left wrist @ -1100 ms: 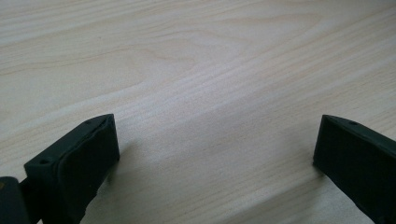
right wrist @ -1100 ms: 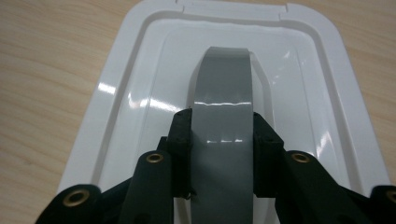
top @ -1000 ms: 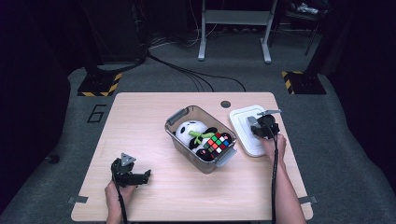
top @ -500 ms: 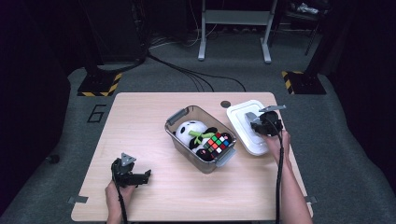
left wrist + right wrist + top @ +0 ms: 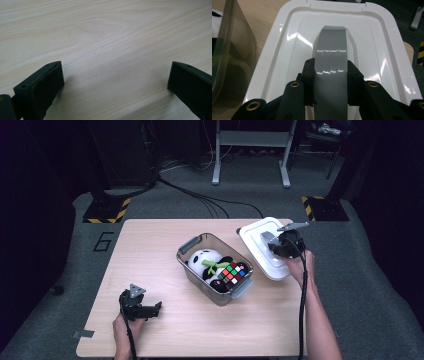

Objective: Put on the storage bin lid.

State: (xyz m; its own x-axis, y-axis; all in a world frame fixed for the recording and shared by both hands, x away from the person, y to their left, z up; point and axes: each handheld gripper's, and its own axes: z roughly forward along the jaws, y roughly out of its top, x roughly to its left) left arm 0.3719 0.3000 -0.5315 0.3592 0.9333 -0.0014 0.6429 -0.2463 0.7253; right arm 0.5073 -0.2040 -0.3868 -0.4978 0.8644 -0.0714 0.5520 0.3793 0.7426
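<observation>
1 painted "6" (image 5: pixel 103 241) on the grey floor left of the pale wood table (image 5: pixel 150 250). Right gripper (image 5: pixel 330 75) clamps the grey handle (image 5: pixel 331 50) of the white lid (image 5: pixel 287 50), tilted off the table; clear bin (image 5: pixel 200 280) just to its left. Left gripper (image 5: pixel 116 80) wide, holding nothing, over bare wood.

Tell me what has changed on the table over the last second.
The right gripper, shut on the grey handle of the white lid, has lifted the lid so it tilts off the table beside the clear bin. The left gripper, the bin, the panda toy and the puzzle cube stayed put.
</observation>
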